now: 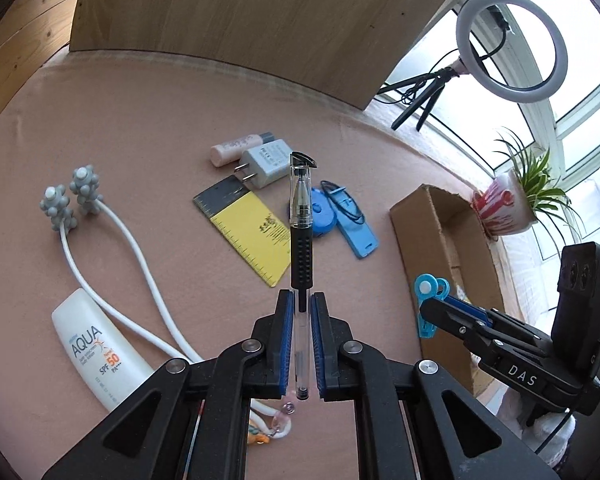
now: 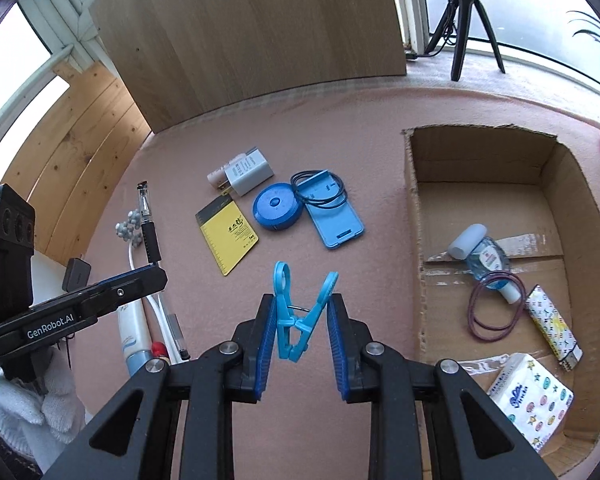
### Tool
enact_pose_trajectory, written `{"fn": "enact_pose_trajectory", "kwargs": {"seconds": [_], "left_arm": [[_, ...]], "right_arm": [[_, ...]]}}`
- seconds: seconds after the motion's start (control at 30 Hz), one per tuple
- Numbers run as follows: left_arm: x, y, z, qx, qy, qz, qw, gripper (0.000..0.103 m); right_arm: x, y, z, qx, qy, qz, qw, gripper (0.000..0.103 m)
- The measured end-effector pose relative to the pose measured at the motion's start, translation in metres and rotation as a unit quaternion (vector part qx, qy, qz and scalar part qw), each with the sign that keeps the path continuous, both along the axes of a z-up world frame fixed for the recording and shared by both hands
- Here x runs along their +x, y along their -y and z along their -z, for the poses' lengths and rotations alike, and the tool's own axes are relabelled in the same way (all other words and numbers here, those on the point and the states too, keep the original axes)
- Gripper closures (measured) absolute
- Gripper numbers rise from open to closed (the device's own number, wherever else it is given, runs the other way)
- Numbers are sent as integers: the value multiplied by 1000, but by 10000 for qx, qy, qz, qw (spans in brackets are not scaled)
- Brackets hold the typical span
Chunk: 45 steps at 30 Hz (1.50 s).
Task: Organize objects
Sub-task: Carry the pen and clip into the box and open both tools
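My left gripper (image 1: 301, 308) has its blue pads (image 1: 286, 344) squeezed in on a gel pen (image 1: 301, 240), clamping the clear barrel low down, so the black rubber grip and capped tip stick straight out ahead of the fingers, lifted off the pink table (image 1: 160, 128). From the right camera I can see that same pen (image 2: 148, 224) poking up from the left gripper's side.

My right gripper (image 2: 302, 312) is pinching a light blue clothespin (image 2: 298, 312). The fingers sit a fair bit apart because the pin is wedged crosswise between the pads, its two arms splayed in a V, and it's off the table too. In the left view the pin (image 1: 430, 292) shows at the gripper's tip, just in front of the cardboard box (image 1: 432, 216).

Close under the left gripper lie a white AQUA sunscreen tube (image 1: 100, 348) and a white looped massager with grey knobby heads (image 1: 72, 200). Further out on the table: a yellow ruler card (image 2: 228, 236), a round blue tape measure (image 2: 275, 206), a blue case with a black hair tie on it (image 2: 332, 212), then a white charger plug (image 2: 250, 172) beside a small pink tube (image 1: 236, 148).

Off to the right, the box (image 2: 416, 240) already holds a small sanitizer bottle (image 2: 486, 260), purple hair ties (image 2: 496, 312), a patterned tube (image 2: 552, 324) and a tissue pack (image 2: 530, 400).
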<state>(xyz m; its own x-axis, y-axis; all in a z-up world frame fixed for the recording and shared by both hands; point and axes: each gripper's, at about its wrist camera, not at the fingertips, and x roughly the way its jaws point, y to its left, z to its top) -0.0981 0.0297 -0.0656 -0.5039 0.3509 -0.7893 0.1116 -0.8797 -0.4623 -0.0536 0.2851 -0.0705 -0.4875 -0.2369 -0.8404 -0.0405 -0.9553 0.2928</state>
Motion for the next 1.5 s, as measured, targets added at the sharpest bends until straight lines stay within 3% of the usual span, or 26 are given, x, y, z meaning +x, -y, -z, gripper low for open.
{"fn": "enact_pose_trajectory", "kwargs": {"seconds": [0.23, 0.53, 0.83, 1.1, 1.13, 1.17, 1.23, 1.3, 1.5], "left_arm": [[-19, -42, -35, 98, -375, 407, 9984, 94], [-52, -119, -56, 368, -577, 1043, 9922, 94], [-76, -189, -38, 302, -373, 1489, 9877, 94], [-83, -212, -21, 47, -253, 1610, 9866, 93], [-83, -212, -22, 10, -243, 1579, 9872, 91], [-83, -210, -20, -23, -228, 1569, 9873, 80], [-81, -206, -22, -96, -227, 1518, 9881, 61], [-78, -201, -24, -144, -262, 1474, 9886, 60], [-64, -172, -26, -209, -223, 1185, 9925, 57]], "right_arm": [[25, -48, -28, 1, -312, 487, 9983, 80], [53, -112, -34, 179, -330, 1130, 9929, 80], [67, -145, -24, 217, -213, 1396, 9897, 80], [66, -150, -17, 222, -151, 1403, 9897, 80], [66, -150, -17, 211, -157, 1392, 9899, 79], [65, -150, -16, 196, -179, 1382, 9901, 78], [65, -149, -16, 165, -163, 1384, 9901, 60], [65, -148, -18, 183, -223, 1455, 9889, 52], [61, -135, -23, 198, -292, 1295, 9909, 51]]}}
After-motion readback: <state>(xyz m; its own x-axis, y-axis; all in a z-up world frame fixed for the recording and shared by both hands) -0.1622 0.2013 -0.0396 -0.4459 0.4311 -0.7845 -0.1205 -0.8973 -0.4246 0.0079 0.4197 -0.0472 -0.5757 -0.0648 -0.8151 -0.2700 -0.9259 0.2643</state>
